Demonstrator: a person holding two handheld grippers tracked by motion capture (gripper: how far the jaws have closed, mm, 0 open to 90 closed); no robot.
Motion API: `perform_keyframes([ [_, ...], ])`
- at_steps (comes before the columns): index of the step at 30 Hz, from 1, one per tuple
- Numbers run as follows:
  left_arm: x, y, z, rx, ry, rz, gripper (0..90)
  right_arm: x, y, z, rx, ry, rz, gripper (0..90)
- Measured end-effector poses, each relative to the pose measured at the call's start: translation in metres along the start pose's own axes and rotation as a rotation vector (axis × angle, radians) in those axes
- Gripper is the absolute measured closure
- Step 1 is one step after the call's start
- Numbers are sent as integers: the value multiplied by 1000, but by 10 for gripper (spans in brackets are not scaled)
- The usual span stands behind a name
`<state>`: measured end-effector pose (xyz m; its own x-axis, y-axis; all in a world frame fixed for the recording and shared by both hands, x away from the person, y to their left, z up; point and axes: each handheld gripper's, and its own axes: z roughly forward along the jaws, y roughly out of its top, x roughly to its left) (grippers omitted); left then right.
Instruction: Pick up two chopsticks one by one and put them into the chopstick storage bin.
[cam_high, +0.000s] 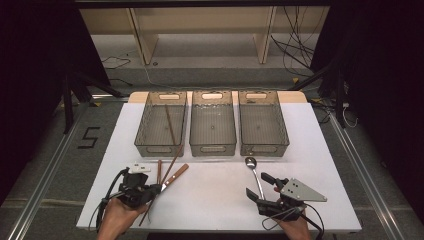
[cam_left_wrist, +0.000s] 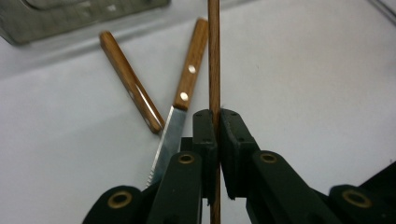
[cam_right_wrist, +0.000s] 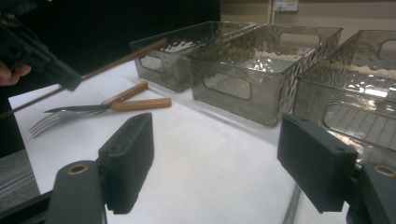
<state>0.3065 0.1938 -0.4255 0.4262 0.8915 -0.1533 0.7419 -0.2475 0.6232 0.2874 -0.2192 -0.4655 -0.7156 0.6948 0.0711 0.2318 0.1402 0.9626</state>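
My left gripper (cam_high: 151, 191) (cam_left_wrist: 216, 122) is shut on a thin wooden chopstick (cam_high: 173, 161) (cam_left_wrist: 214, 56) and holds it off the white table, its far end pointing toward the left bin (cam_high: 144, 131). A second chopstick (cam_high: 170, 125) lies inside that bin. Under the held stick lie a wooden-handled knife (cam_high: 178, 172) (cam_left_wrist: 190, 70) and a wooden-handled fork (cam_high: 159, 170) (cam_left_wrist: 128, 79). My right gripper (cam_high: 259, 186) (cam_right_wrist: 215, 158) stands open low over the table at the front right. A metal spoon (cam_high: 251, 163) lies by it, the handle running between its jaws.
Three clear grey bins stand in a row across the middle of the table (cam_high: 215, 195): the left one, a middle one (cam_high: 212, 147) and a right one (cam_high: 263, 147). From the right gripper view the left gripper (cam_right_wrist: 46, 65) with its chopstick (cam_right_wrist: 121, 59) is at far left.
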Motion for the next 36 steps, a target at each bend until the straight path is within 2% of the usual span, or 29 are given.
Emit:
perform_keyframes([
  [8,21,36,-11,-78,23,-10,850,0,0,0,-3,0,3,278],
  [15,42,68,-8,-86,62,-16,850,-1,0,0,-5,2,4,278],
  [27,69,118,4,-97,73,-56,850,-1,0,0,-7,1,7,278],
  [36,80,151,14,-98,94,-60,850,-2,0,0,-7,3,11,278],
])
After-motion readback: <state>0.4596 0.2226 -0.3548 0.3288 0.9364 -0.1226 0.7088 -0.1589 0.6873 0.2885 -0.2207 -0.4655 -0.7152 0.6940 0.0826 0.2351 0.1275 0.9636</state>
